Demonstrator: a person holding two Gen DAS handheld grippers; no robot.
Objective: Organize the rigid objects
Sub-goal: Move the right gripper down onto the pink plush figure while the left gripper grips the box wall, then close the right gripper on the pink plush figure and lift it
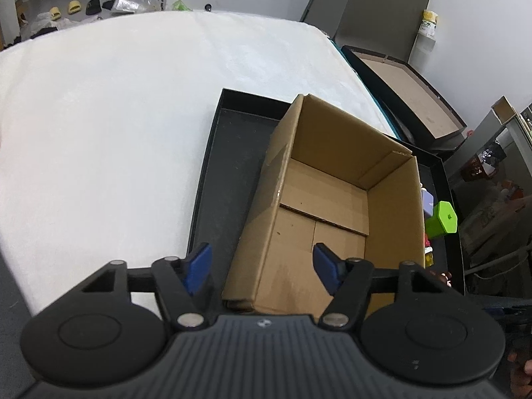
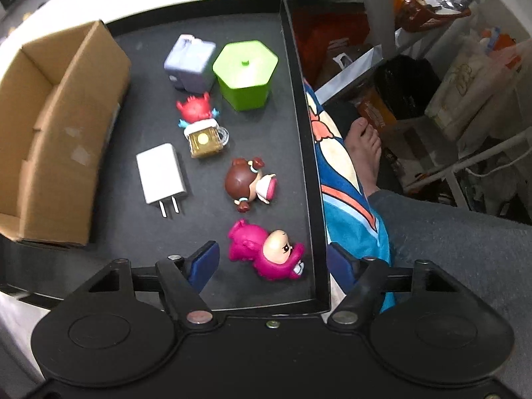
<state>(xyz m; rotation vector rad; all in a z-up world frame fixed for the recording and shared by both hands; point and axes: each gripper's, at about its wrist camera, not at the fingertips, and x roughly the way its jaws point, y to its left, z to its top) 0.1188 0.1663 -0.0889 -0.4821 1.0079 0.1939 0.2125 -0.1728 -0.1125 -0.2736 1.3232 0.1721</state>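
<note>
We are finding the right tool (image 2: 271, 262) spread, straddling the pink figurine (image 2: 266, 252) untouched; it is looking light, rigid, glossy. We are advising a mid-body grip. The left tool (image 1: 262, 266) is hanging spread over the cardboard box (image 1: 332, 199) wall.

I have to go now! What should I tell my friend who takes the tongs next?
Left tongs: open, holding nothing, straddling the near left wall of the cardboard box.
Right tongs: open, holding nothing, over the pink figure, pads not touching it.
The box stands in the black tray and looks empty.
Still lying loose in the tray: pink figure, brown-haired doll, white charger, gold padlock, red figure, green hexagonal container, lavender box.
Done: nothing packed yet.
Left: probably move every piece into the box, the pink figure first.
</note>
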